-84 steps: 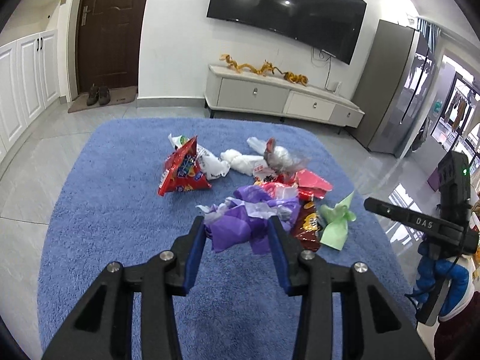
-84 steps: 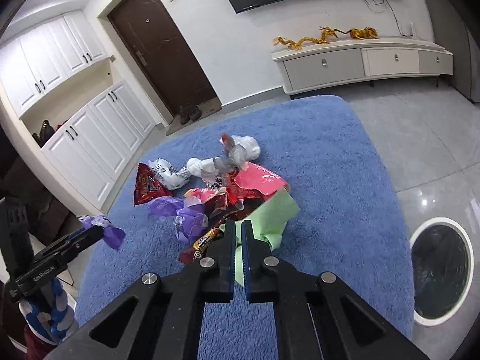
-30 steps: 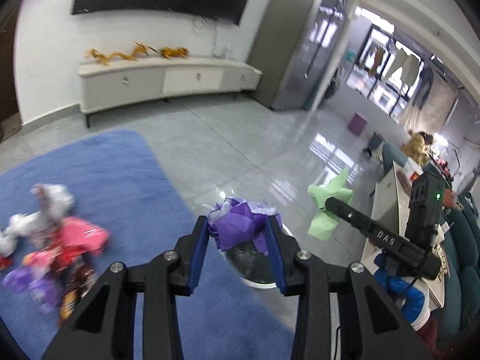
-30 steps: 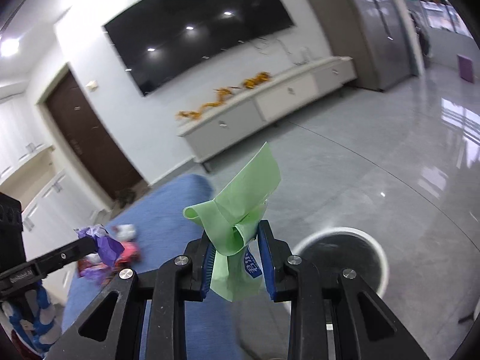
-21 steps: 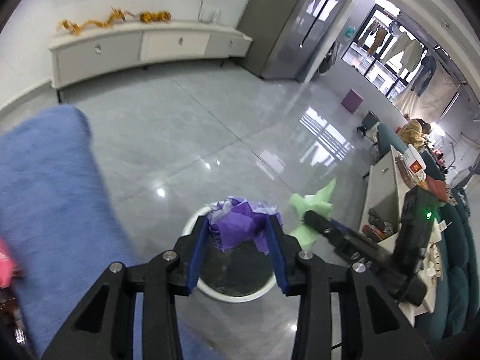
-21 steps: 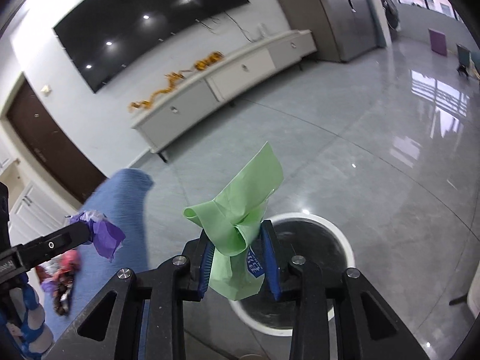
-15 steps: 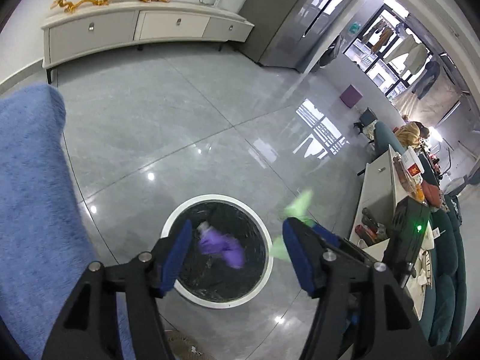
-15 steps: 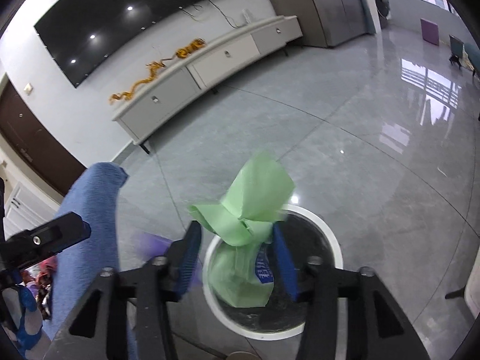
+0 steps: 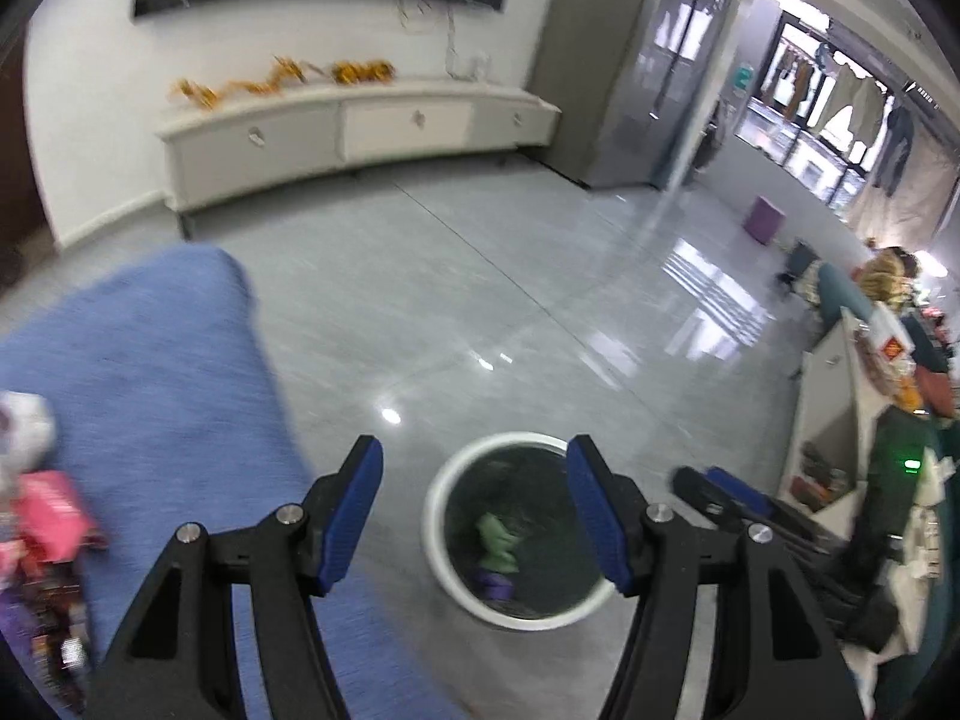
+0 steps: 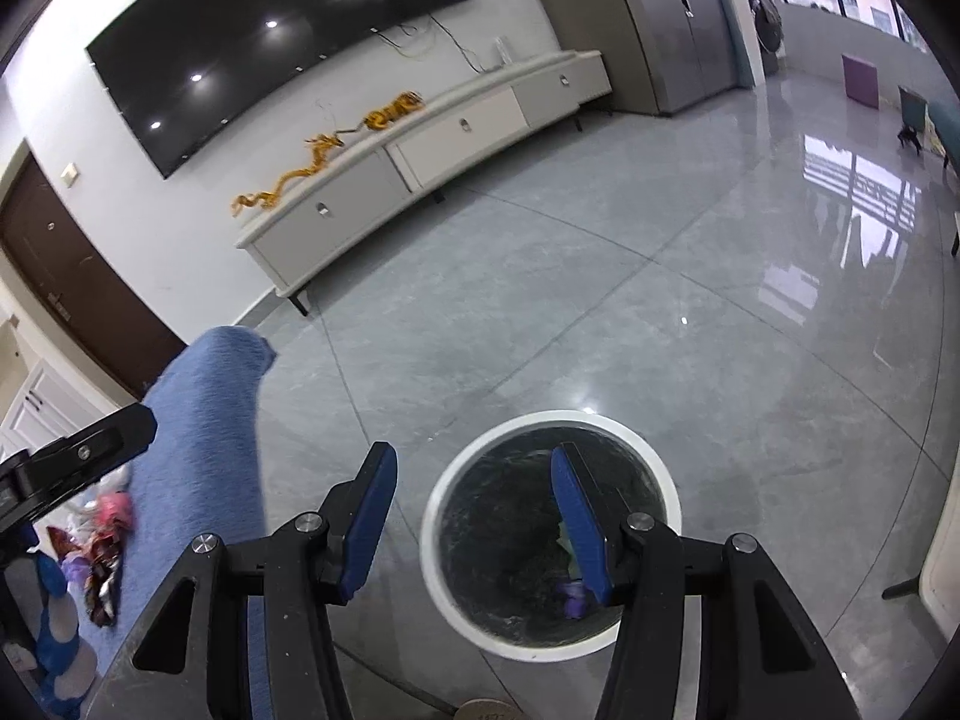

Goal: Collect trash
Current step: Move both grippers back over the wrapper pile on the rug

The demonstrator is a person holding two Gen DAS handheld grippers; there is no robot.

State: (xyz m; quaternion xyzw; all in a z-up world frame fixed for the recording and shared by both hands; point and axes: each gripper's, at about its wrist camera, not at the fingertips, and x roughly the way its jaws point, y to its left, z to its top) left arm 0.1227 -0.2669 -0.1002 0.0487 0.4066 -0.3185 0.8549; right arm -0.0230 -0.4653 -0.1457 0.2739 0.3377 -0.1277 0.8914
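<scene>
One bin (image 9: 441, 507), two scraps inside: green wrapper (image 9: 497, 534), purple wrapper (image 9: 493, 583), lower centre between left gripper (image 9: 471, 510) fingers; both grippers, right gripper (image 10: 474, 516) included, half open, empty

Left gripper (image 9: 474, 474) and right gripper (image 10: 473, 487) both angled downward, jaws spread, nothing between blue pads

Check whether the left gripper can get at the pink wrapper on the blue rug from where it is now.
Probably yes. The left gripper is open and empty, and the pink wrapper lies uncovered on the blue rug, off to its left. Nothing stands between them, but the hand must swing away from the bin.
</scene>
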